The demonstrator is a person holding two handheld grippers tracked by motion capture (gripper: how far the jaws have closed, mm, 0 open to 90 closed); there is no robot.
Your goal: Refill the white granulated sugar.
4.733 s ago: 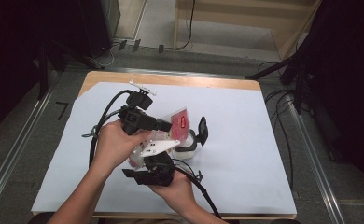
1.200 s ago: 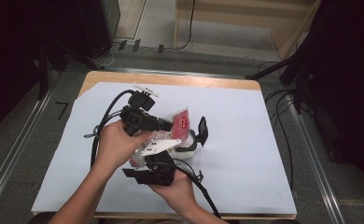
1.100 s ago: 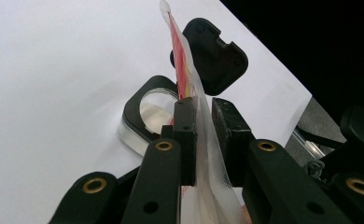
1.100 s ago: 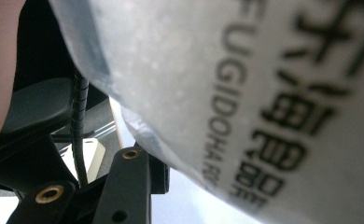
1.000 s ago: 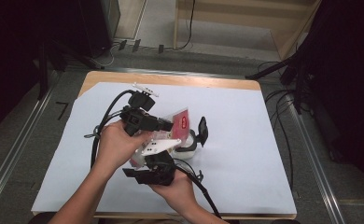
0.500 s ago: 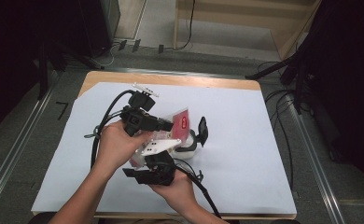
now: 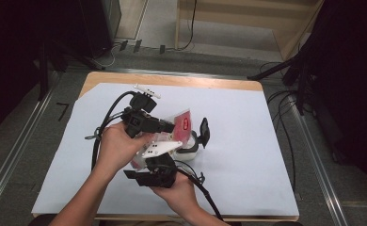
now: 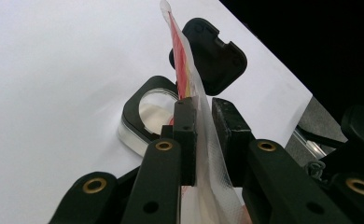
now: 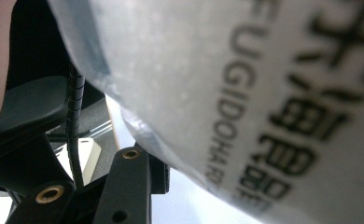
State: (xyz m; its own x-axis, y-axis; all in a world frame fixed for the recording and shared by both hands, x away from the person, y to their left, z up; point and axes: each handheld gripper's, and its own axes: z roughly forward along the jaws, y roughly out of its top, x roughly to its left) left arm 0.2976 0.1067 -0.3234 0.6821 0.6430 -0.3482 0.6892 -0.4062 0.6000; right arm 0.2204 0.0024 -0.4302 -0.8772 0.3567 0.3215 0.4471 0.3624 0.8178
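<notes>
The left gripper (image 8: 203, 140) is clamped on the pouch (image 8: 189, 93), held upright above a lidded container (image 7: 195, 139) on the white sheet (image 7: 247, 136). The right gripper (image 7: 155, 172) holds the pouch's lower end from below; the pouch blocks its own view.

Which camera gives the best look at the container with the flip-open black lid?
The left gripper view: the container sits past the fingers, its clear body, black rim and raised lid all sharp. The high view shows it small, partly behind the plastic pouch. In the right gripper view I cannot make it out.

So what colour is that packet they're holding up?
The packet is red with a clear plastic edge, best seen in the high view.
</notes>
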